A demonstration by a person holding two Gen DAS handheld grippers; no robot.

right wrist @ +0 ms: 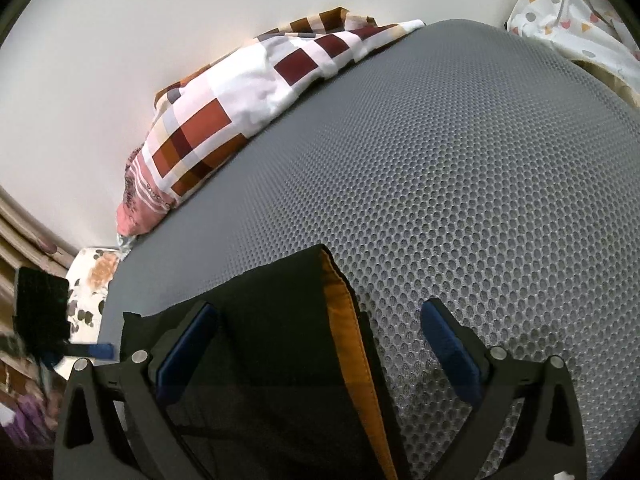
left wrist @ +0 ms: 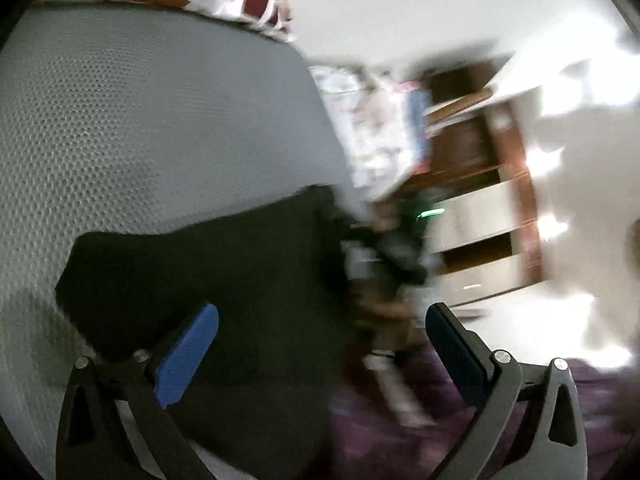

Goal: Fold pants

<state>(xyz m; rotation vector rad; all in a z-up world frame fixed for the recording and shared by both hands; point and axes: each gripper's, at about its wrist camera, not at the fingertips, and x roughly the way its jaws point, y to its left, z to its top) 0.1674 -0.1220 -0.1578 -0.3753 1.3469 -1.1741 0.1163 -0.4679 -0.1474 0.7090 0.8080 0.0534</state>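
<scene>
While both tools (left wrist: 322, 354) (right wrist: 320, 354) gape empty, black pants (right wrist: 280, 340) lie on the grey mesh mat's (right wrist: 460, 184) near edge.

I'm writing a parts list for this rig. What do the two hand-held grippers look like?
Both look alike. The left hand-held gripper has two black, angular arms with triangular cut-outs and round silver pivot pins, each ending in a flat blue finger pad. The right hand-held gripper has the same black frame, silver pins and blue pads. No cables, markings or sleeves show.
</scene>
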